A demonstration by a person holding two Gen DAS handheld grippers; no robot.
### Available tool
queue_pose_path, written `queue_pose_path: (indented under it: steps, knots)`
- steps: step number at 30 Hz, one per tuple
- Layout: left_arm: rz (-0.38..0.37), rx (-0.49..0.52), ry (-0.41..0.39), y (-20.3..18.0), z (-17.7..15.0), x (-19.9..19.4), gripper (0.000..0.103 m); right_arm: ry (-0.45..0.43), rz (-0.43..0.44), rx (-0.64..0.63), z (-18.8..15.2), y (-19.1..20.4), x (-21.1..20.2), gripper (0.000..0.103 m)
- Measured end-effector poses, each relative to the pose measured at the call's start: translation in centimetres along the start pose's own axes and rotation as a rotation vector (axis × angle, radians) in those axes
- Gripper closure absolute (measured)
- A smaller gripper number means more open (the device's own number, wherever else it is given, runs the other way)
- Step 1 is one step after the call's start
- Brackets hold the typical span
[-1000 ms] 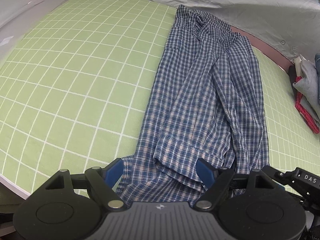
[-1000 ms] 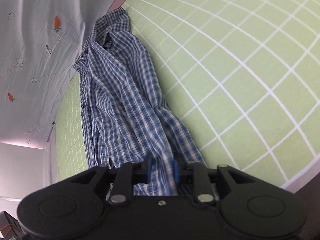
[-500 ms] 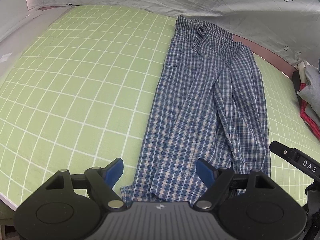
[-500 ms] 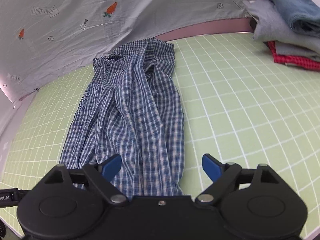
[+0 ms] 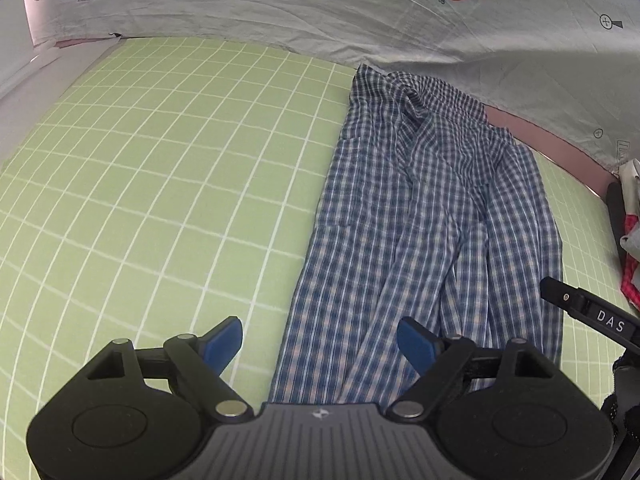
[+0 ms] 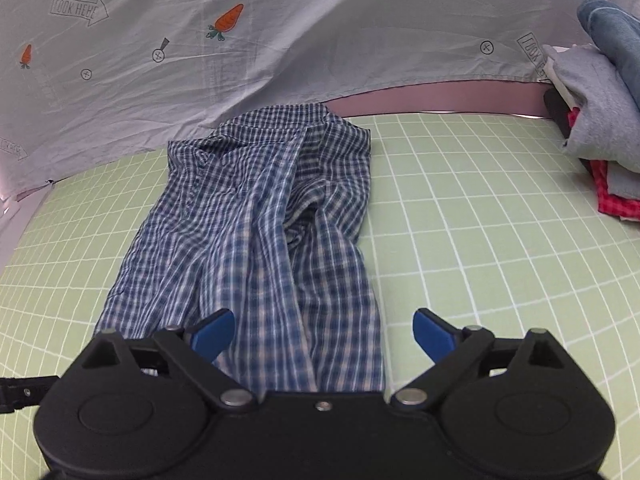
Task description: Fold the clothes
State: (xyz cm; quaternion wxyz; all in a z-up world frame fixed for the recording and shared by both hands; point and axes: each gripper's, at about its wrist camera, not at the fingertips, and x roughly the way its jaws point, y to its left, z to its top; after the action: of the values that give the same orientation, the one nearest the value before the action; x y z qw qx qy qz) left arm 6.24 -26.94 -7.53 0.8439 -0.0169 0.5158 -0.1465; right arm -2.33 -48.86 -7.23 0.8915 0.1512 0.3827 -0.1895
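From the left wrist camera, the left claw (image 5: 320, 340) stands spread wide, its blue-tipped fingers (image 5: 222, 339) well apart and holding nothing. Between and beyond them lies the blue plaid shirt (image 5: 420, 216), stretched as a long narrow strip on the green mat (image 5: 160, 168) with white grid lines that covers the desk. The shirt's near hem runs under the claw body and its collar end reaches the far edge of the mat, beside the pale printed cloth (image 5: 280, 0) with a carrot motif that hangs behind. The fabric is rumpled, with long folds running along its length. At the right edge a black part marked DAS (image 5: 592, 312) juts into view, and a bit of red and grey cloth shows at the far right border. From the right wrist camera, the right claw (image 6: 324, 332) is likewise spread open, its blue fingertips (image 6: 212, 333) apart and gripping nothing; the left tip hovers over the shirt (image 6: 264, 232), the right tip over bare mat (image 6: 500, 240). The shirt lies lengthwise away from the camera, collar end near the hanging cloth (image 6: 320, 32), bunched in ridges down the middle. A pile of clothes (image 6: 600, 120), denim, grey and red, sits on the mat at the far right, well apart from the shirt.
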Motion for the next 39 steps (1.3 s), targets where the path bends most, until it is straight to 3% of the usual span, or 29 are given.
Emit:
queue_pose_path:
  steps: [10,16,25,33,39]
  knots:
    - [0.013,0.038,-0.018,-1.7,5.0,5.6,0.018,0.038,-0.052,-0.052,6.0,0.5,10.4,0.006]
    - [0.012,0.058,-0.013,-2.1,4.7,5.7,0.018,0.024,-0.068,-0.110,7.7,0.8,12.0,0.006]
    - [0.012,0.046,-0.048,-1.2,0.6,0.3,0.018,-0.004,-0.048,-0.082,4.1,0.3,4.5,0.005]
    - [0.049,0.033,0.013,1.6,-6.1,-2.6,0.018,0.100,0.015,0.038,-4.8,-1.8,-1.3,0.005]
    - [0.018,0.034,0.065,2.4,-10.1,-3.8,0.018,0.152,0.032,0.107,-9.6,-2.3,-3.9,0.005]
